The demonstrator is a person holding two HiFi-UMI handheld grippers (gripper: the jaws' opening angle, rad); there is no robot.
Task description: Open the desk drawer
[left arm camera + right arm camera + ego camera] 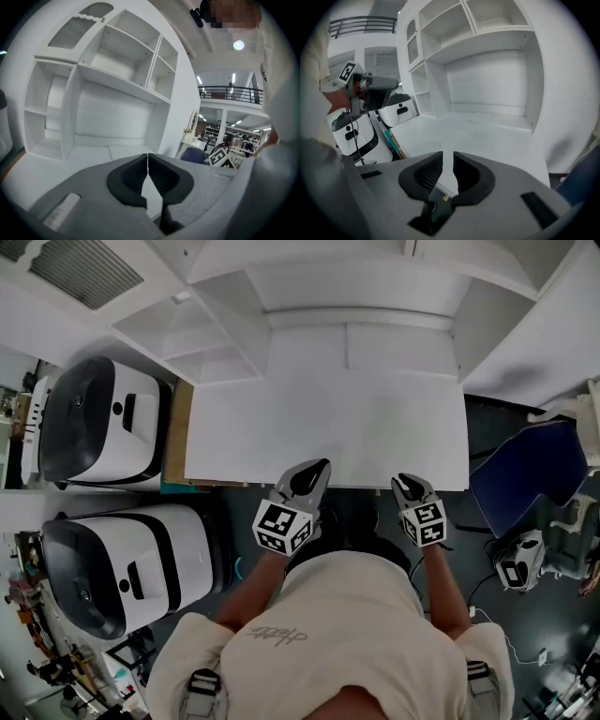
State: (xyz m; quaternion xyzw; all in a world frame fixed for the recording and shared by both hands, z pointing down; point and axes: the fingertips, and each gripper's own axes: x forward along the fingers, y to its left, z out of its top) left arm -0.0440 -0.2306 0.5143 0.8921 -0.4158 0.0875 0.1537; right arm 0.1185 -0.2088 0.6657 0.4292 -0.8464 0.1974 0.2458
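White shelving (220, 334) is fitted behind the bare counter (328, 418), and both tools are held at its front edge. The left hand-held gripper (315, 471) has its jaws closed tip to tip on nothing. The right hand-held gripper (406, 484) has its jaws a narrow gap apart and is also empty. The desk drawer itself is not shown; it is judged to lie beneath the front edge. A small brass part (445, 198), possibly its pull, is seen below that edge in the right gripper view. The approach step is judged to be in hand. Next, a gripper should be lowered to the pull, closed on it, and drawn straight back.
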